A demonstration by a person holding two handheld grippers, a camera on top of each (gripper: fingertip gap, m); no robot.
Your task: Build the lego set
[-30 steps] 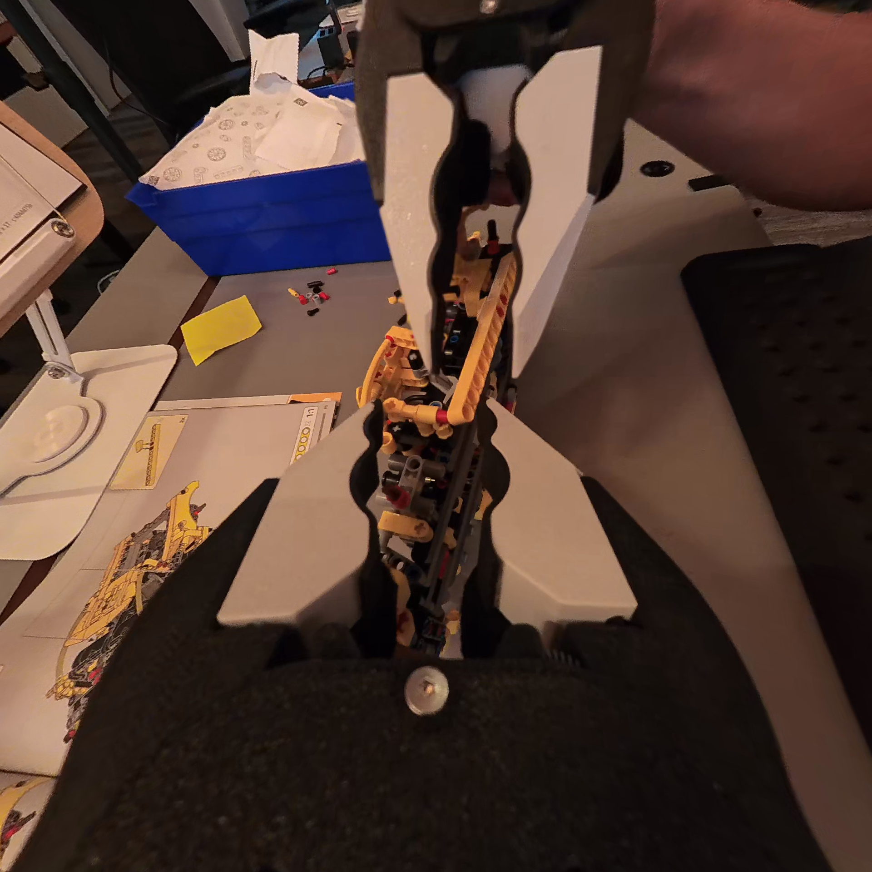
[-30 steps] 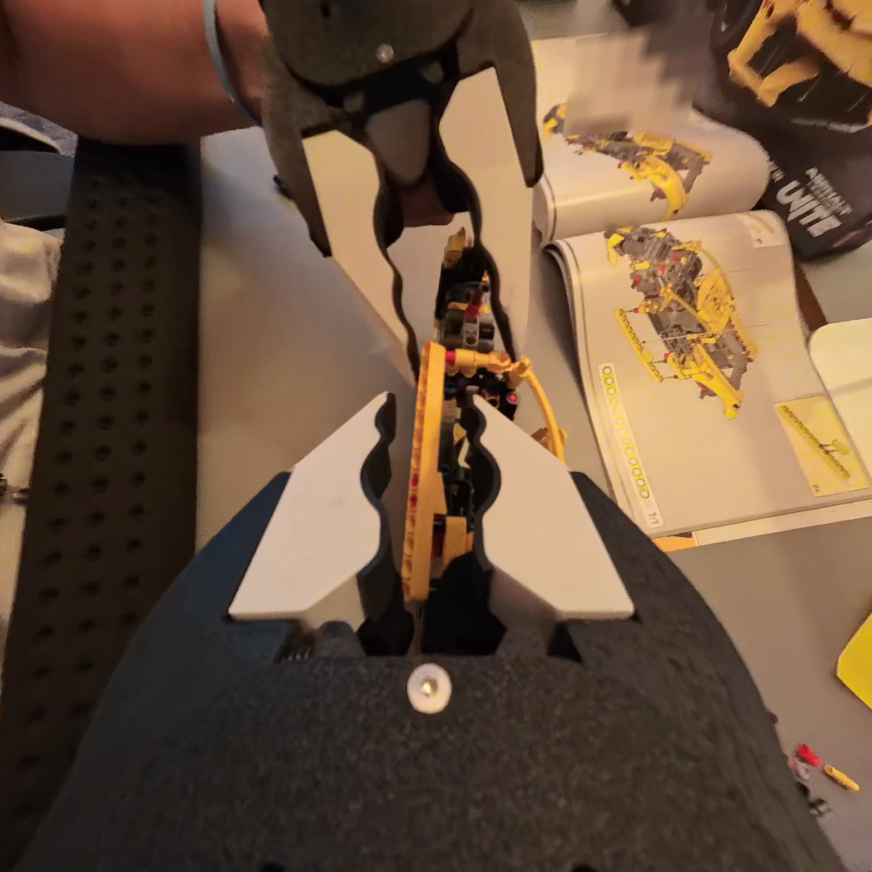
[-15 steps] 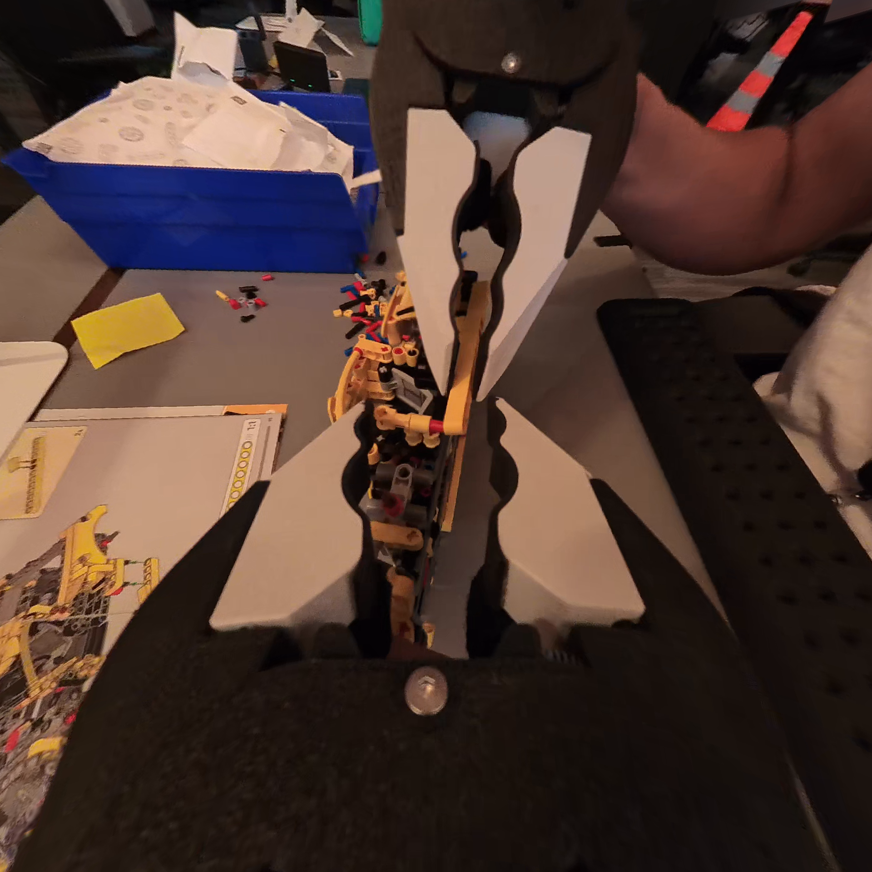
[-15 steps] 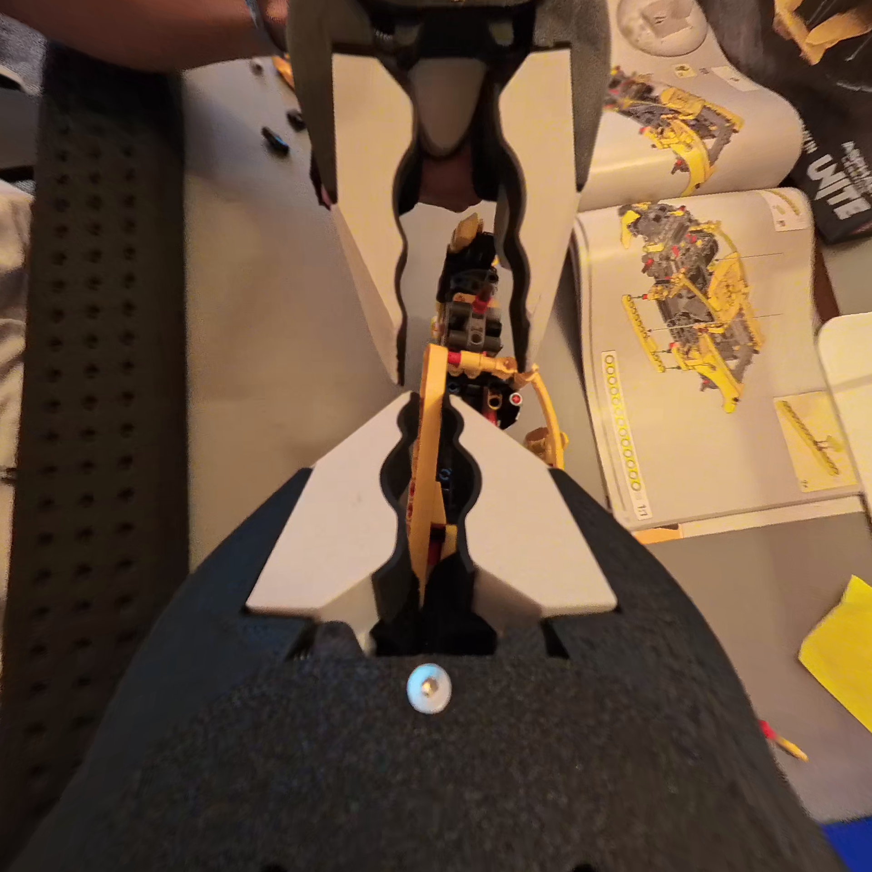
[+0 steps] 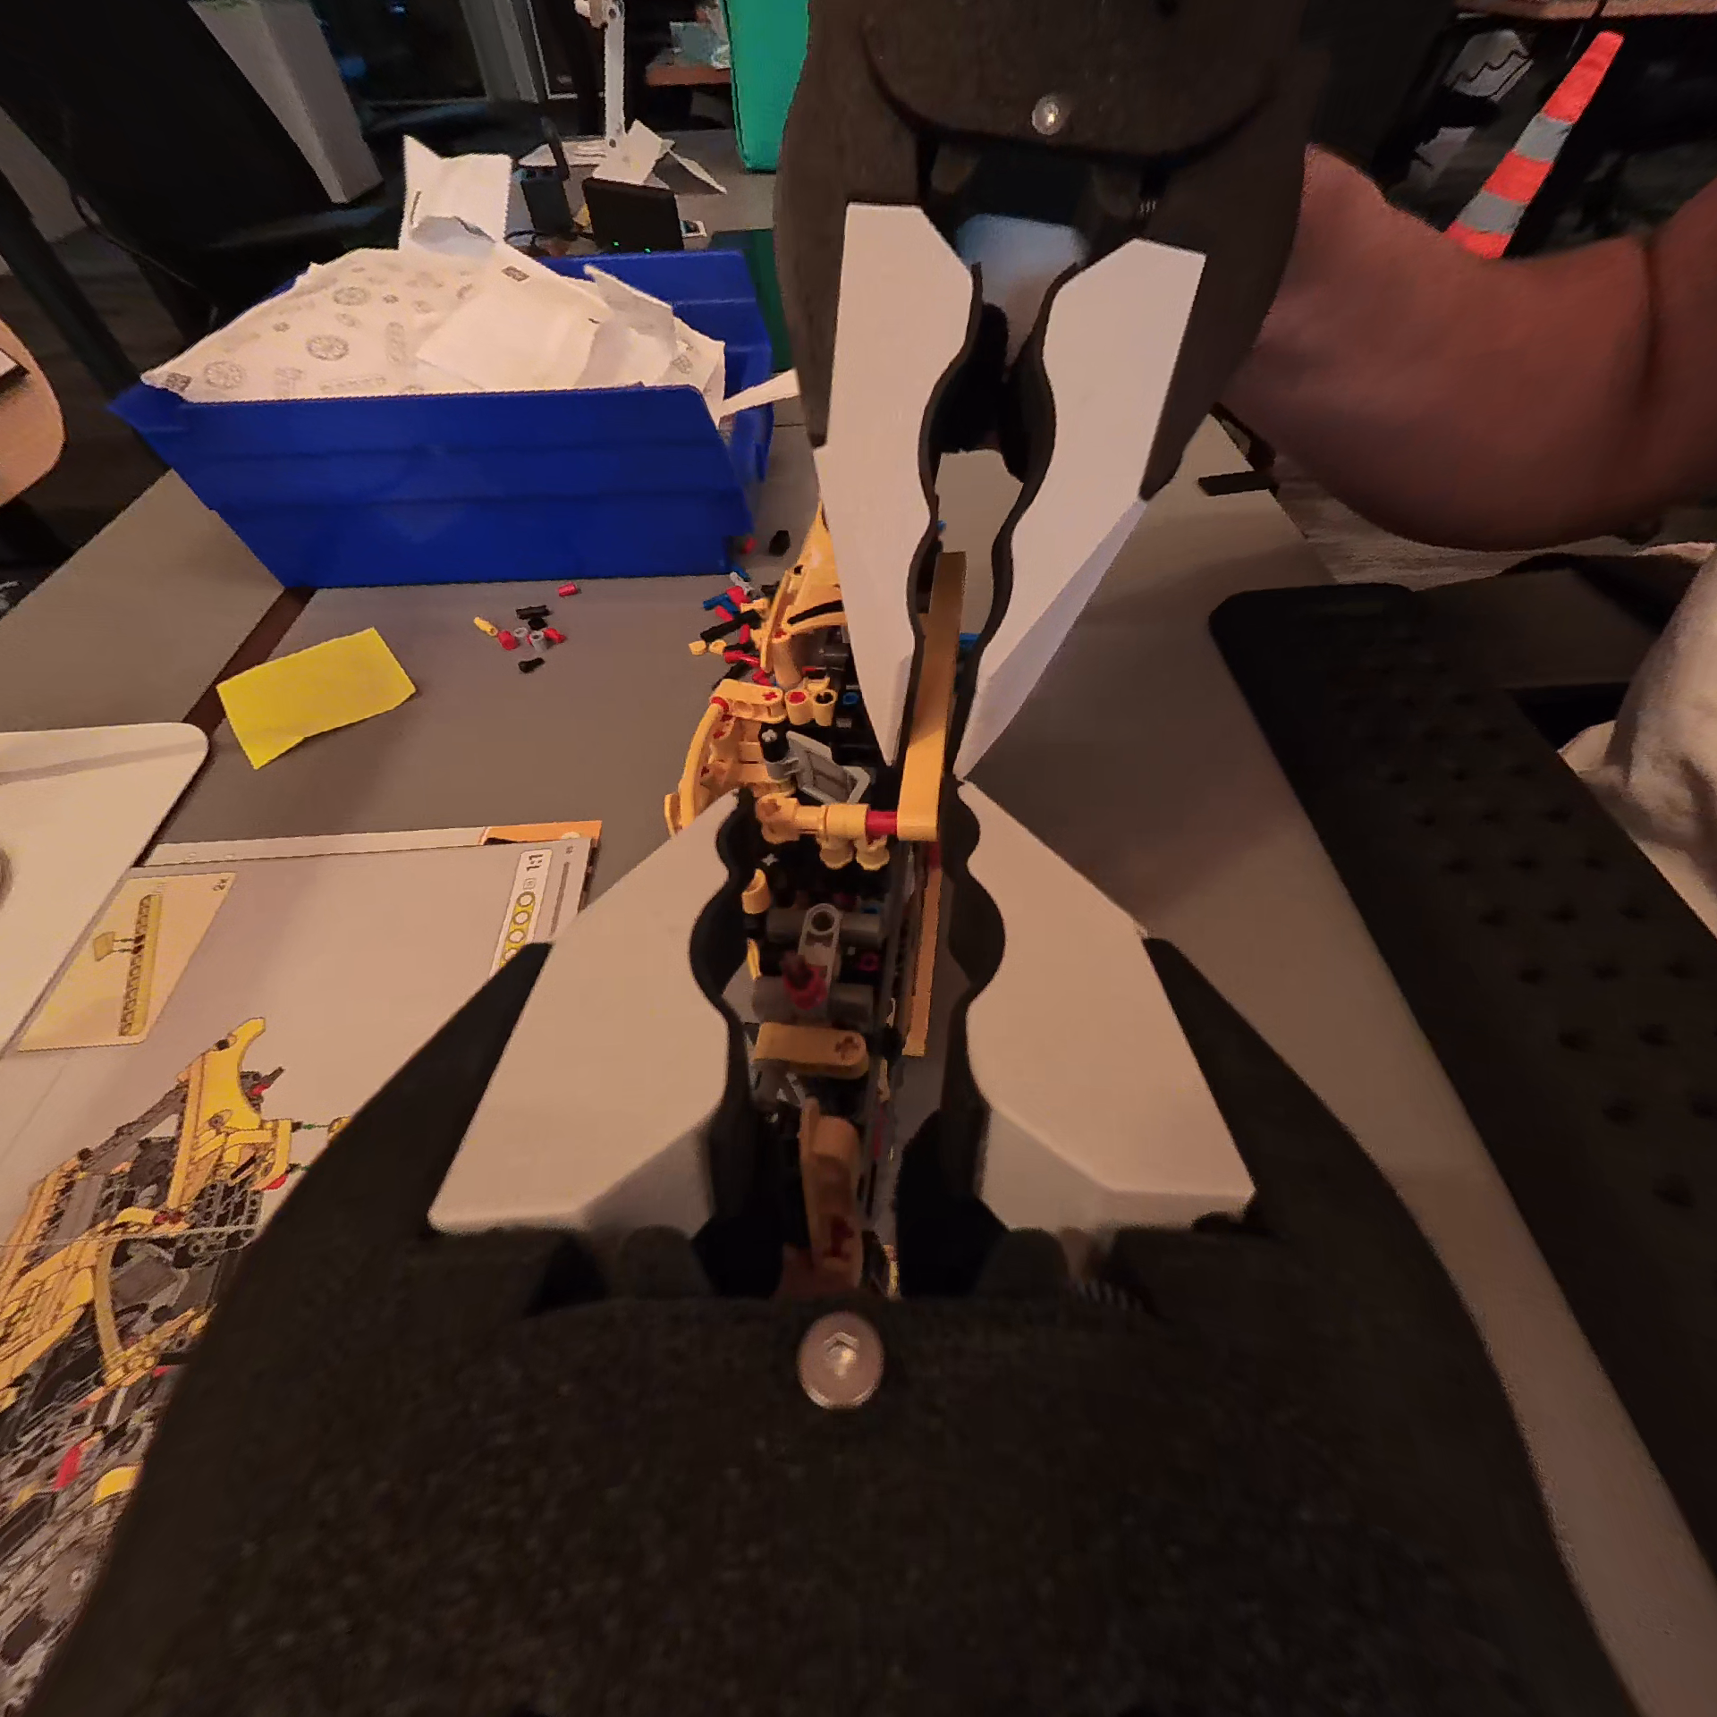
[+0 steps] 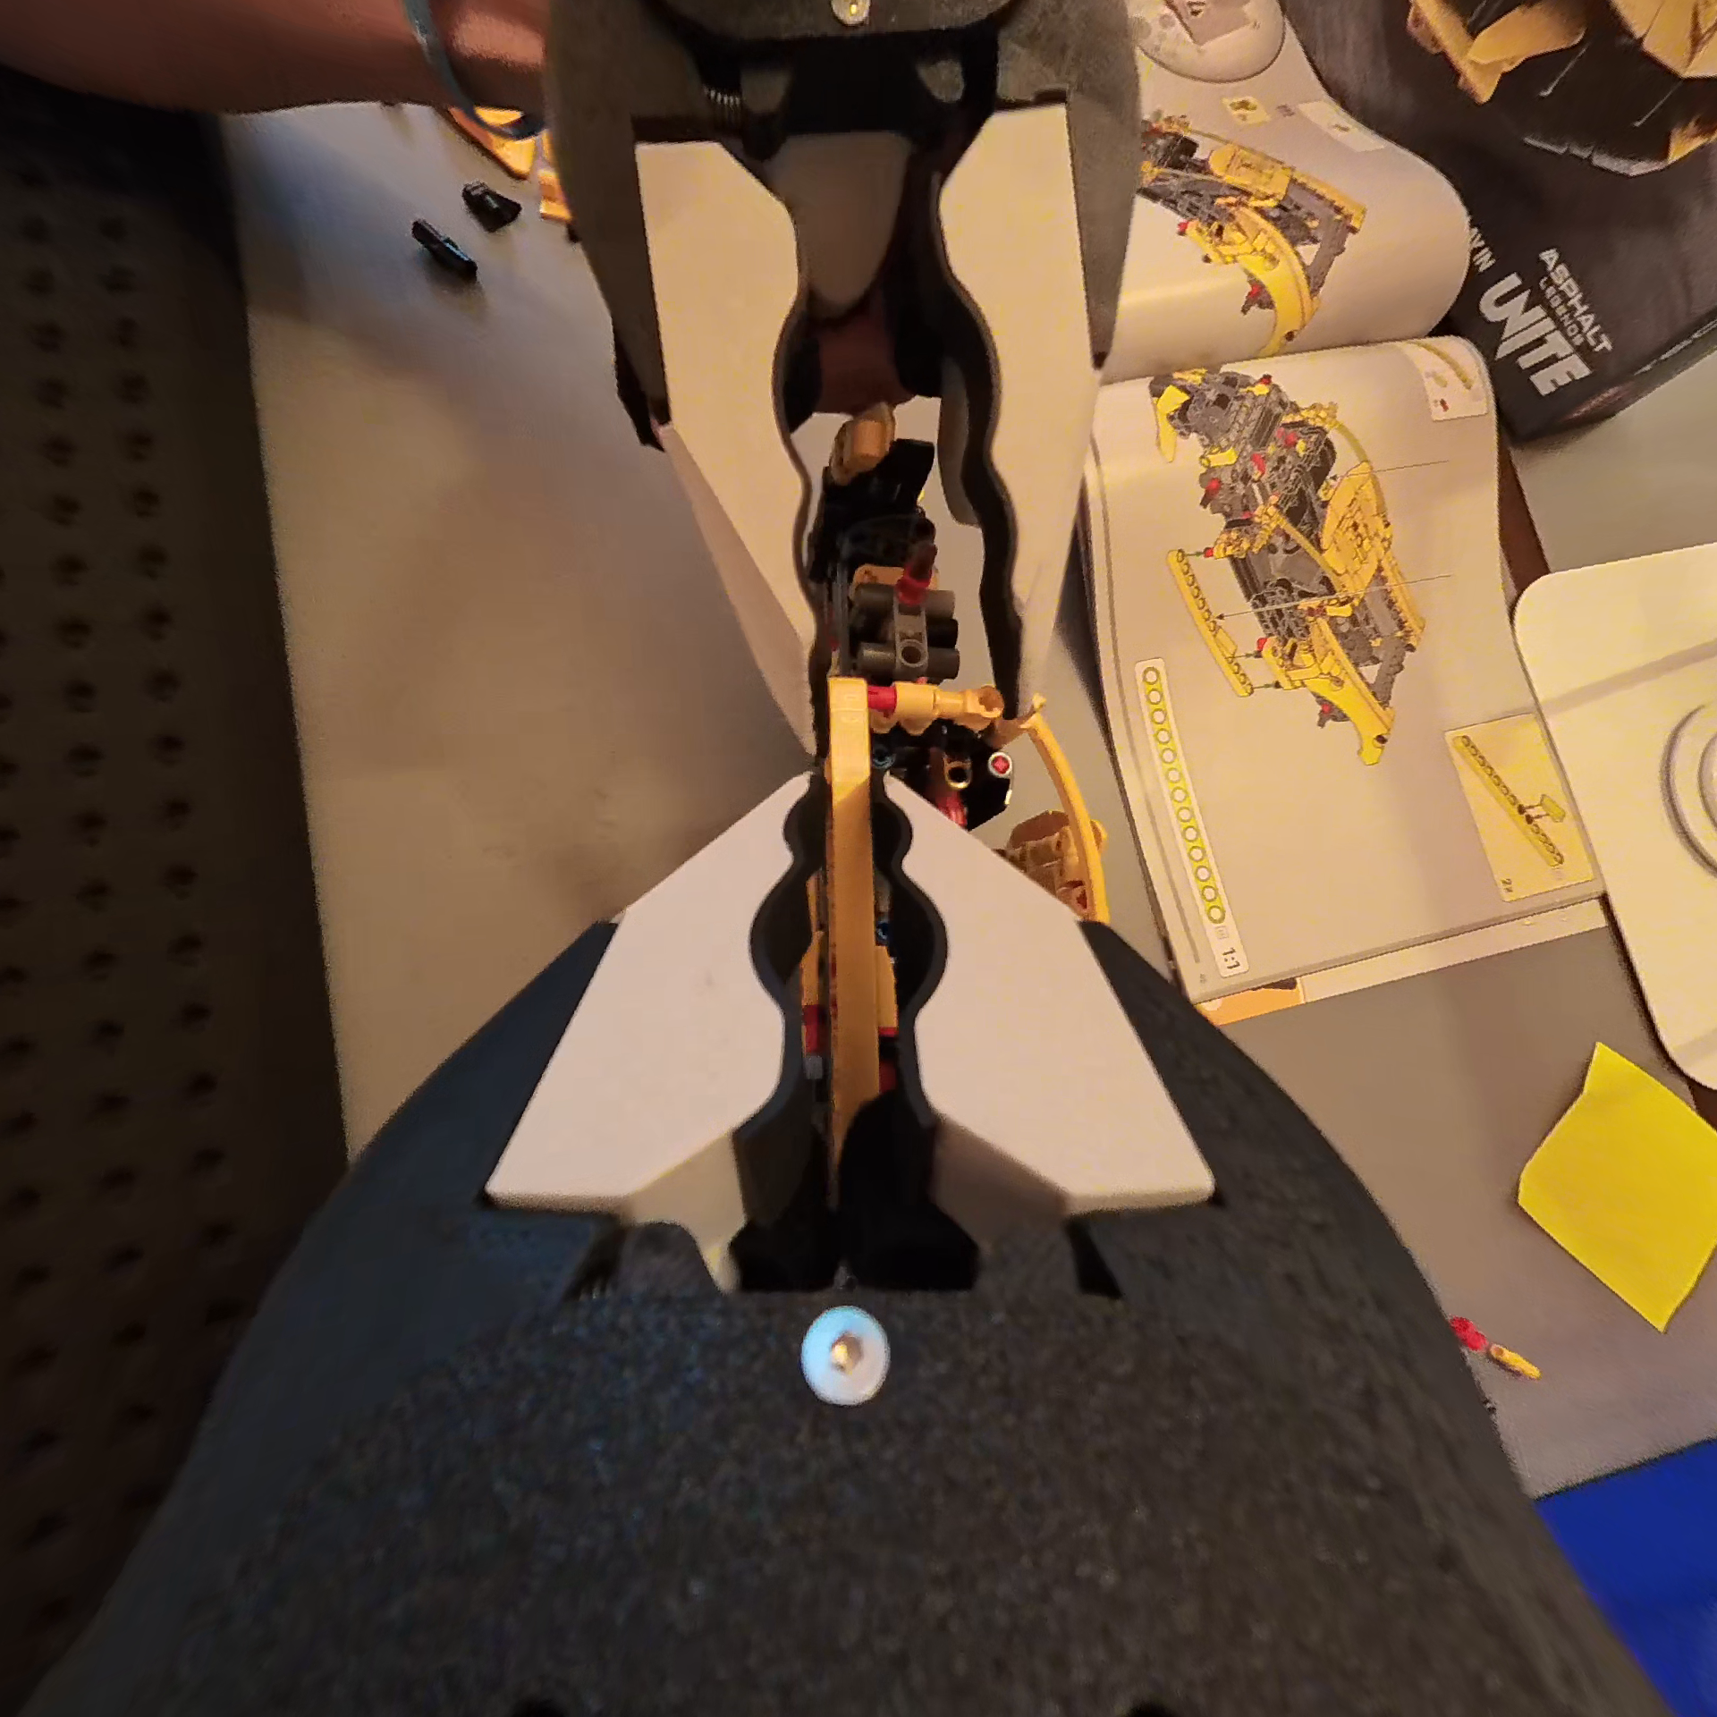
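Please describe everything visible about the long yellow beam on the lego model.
The long yellow beam is a flat, narrow plastic strip at one side of the lego model. It is seen edge-on, running lengthwise between both grippers. The right gripper is shut on it. The left gripper surrounds the model's other end. A red pin joins the beam's end to yellow connectors. Its holes are not visible.

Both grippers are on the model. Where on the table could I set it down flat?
Bare tabletop between the model and the perforated black mat. Crowded: the open instruction booklet beyond the model, and loose pins before the blue bin.
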